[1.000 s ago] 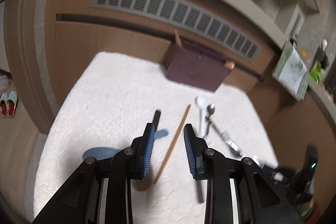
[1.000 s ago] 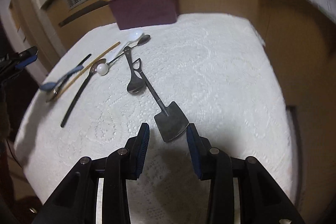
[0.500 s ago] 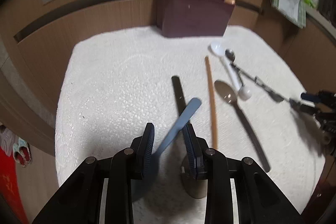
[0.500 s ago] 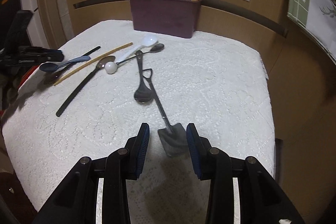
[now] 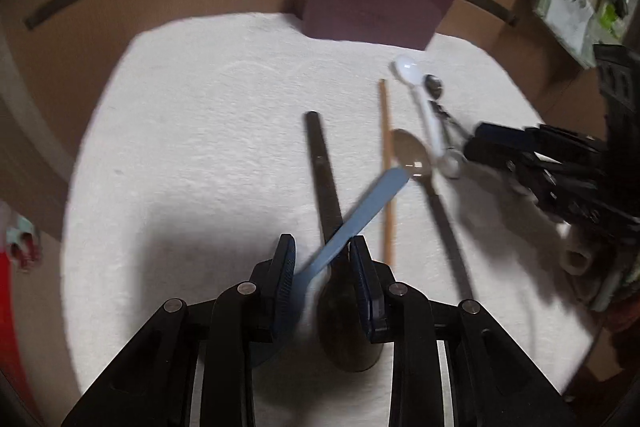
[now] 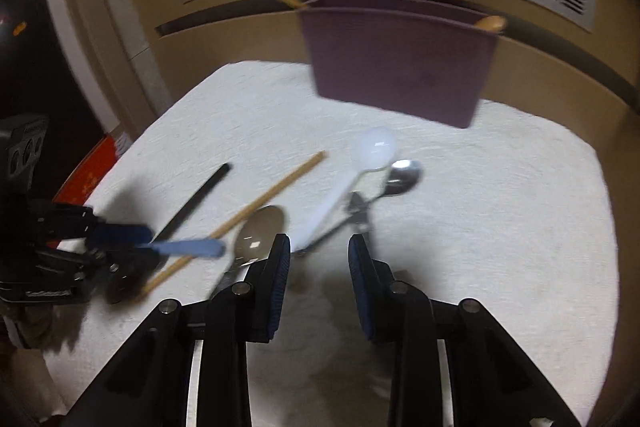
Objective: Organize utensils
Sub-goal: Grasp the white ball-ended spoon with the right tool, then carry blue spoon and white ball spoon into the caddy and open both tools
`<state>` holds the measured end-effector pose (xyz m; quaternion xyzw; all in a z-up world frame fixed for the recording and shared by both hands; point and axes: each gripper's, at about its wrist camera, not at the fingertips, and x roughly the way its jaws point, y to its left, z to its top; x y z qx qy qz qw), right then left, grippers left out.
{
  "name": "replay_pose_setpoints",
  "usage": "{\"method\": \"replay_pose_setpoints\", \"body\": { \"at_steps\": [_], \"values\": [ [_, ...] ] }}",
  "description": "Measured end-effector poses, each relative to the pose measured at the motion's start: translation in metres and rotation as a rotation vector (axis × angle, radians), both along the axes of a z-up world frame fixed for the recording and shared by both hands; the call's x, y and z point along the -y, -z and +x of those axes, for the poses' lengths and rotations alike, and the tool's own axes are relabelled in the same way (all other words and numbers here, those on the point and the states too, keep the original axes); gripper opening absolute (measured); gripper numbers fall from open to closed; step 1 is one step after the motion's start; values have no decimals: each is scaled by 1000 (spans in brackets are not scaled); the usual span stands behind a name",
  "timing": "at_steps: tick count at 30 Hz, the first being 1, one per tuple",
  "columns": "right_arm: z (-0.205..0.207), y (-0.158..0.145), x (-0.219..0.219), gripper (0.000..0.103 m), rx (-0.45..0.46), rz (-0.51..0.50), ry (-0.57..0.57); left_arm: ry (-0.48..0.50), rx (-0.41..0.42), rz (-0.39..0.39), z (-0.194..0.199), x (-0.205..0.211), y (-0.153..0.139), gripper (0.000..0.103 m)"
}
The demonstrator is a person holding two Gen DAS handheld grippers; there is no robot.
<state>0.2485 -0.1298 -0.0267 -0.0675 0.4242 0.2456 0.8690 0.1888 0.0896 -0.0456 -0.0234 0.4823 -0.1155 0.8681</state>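
Observation:
My left gripper (image 5: 322,251) is shut on a blue spoon (image 5: 356,215), held tilted above the white cloth; its handle points up and to the right. It also shows in the right wrist view (image 6: 188,247). My right gripper (image 6: 319,247) is open and empty, low over the cloth just before a white spoon (image 6: 348,179) and a thin metal spoon (image 6: 402,175). A maroon holder (image 5: 372,9), also in the right wrist view (image 6: 396,59), stands at the far edge with a chopstick and a wooden spoon in it.
On the white cloth (image 5: 200,131) lie a black-handled spoon (image 5: 322,167), a wooden chopstick (image 5: 386,163) and a large metal spoon (image 5: 412,155). My right gripper's body (image 5: 560,171) shows at the right in the left wrist view. A wooden wall with a vent stands behind.
My left gripper has lifted the blue spoon higher. My right gripper has moved forward, past the flat shovel-shaped utensil, which is out of view, up to the white and metal spoons.

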Motion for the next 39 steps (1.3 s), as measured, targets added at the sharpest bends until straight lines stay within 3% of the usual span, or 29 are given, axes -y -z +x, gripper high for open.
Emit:
{"method": "replay_pose_setpoints", "body": {
  "at_steps": [2,5,7,10,12,19,22,29,39],
  "values": [
    [-14,3,-12,27,24,-46,-21,-60,35,45,0,-10,1,29],
    [-23,7,-18,27,37,-63,19,-105,42,1,5,-20,5,29],
    [-22,12,-23,27,45,-64,47,-80,47,-9,4,-16,6,29],
    [-15,23,-34,27,54,-147,71,-42,41,-16,2,-11,5,29],
    [-15,21,-33,20,76,-149,65,-24,34,-16,4,-10,3,29],
    [-19,-29,3,20,154,-58,59,96,-3,58,37,8,4,28],
    [-20,-59,28,20,184,14,82,57,-24,33,44,7,-3,12],
    [-25,-100,75,20,200,134,108,9,171,-103,14,15,-65,10],
    [-39,-115,92,20,220,185,109,-17,333,-166,3,33,-120,10]
  ]
}}
